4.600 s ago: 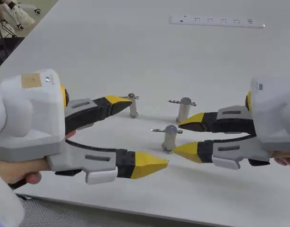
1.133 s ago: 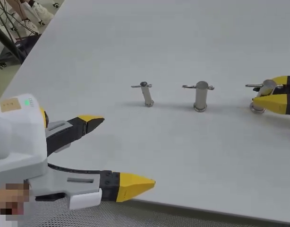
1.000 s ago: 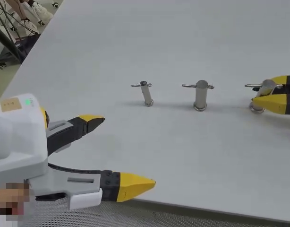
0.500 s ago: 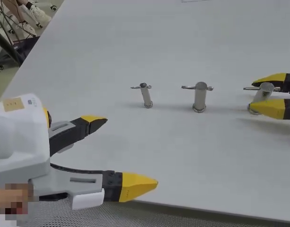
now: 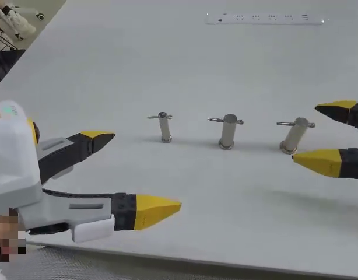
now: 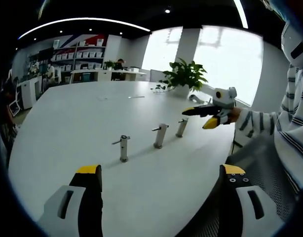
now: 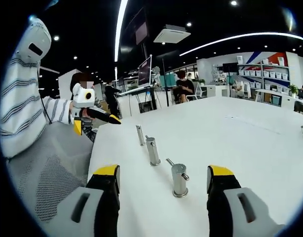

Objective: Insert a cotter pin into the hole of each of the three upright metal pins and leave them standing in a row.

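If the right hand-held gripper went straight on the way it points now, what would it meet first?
Most likely the nearest upright metal pin, which stands just ahead, in line with the gap between the open jaws of the right hand-held gripper. Exact depth is unclear.

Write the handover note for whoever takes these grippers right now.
Left gripper: open, holding nothing, near the table edge.
Right gripper: open, jaws either side of the right pin, not gripping it.
Left pin, middle pin and right pin stand in a row, each with a cotter pin through its top.
To do: draw the right gripper clear; check the right pin stands straight.
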The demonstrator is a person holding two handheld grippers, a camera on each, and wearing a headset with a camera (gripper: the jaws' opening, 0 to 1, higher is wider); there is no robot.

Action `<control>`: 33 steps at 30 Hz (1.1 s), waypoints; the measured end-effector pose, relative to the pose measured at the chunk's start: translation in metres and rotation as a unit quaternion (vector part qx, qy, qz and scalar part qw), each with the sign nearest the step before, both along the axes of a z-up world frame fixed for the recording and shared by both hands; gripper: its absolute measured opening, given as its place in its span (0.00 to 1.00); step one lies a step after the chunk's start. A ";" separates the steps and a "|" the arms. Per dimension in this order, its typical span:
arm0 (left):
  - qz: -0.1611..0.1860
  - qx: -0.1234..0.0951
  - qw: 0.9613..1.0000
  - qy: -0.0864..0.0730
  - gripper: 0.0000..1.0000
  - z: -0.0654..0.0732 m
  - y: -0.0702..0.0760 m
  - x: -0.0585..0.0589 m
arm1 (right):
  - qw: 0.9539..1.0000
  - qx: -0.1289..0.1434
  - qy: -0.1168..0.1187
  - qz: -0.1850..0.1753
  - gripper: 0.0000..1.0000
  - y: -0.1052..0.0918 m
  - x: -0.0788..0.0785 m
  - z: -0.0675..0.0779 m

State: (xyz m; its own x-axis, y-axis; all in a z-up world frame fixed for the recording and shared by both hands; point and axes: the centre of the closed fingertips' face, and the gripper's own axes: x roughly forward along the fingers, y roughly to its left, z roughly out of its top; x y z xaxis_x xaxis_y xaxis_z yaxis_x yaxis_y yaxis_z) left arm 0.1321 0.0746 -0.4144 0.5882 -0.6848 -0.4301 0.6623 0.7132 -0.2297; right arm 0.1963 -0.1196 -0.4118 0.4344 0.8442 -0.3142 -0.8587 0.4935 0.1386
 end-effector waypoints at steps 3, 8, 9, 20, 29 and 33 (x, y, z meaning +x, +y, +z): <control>-0.006 -0.008 1.000 -0.002 0.98 0.002 -0.001 0.001 | 1.000 -0.003 -0.008 -0.023 0.72 -0.002 -0.010 0.011; -0.013 -0.005 1.000 0.002 0.98 0.000 0.004 -0.001 | 0.998 -0.011 0.002 -0.062 0.77 -0.009 -0.026 0.017; -0.012 -0.004 1.000 -0.003 0.98 0.001 0.005 0.000 | 0.997 -0.007 0.015 -0.077 0.78 -0.012 -0.029 0.015; 0.000 -0.018 1.000 -0.002 0.96 0.010 0.016 0.000 | 0.986 -0.031 0.055 -0.157 0.89 -0.038 -0.054 0.022; -0.015 0.001 1.000 0.004 0.97 0.022 0.020 -0.005 | 0.981 -0.034 0.069 -0.180 0.93 -0.037 -0.065 0.032; -0.014 0.001 1.000 0.006 0.97 0.026 0.021 -0.007 | 0.973 -0.066 0.065 -0.210 0.88 -0.046 -0.064 0.035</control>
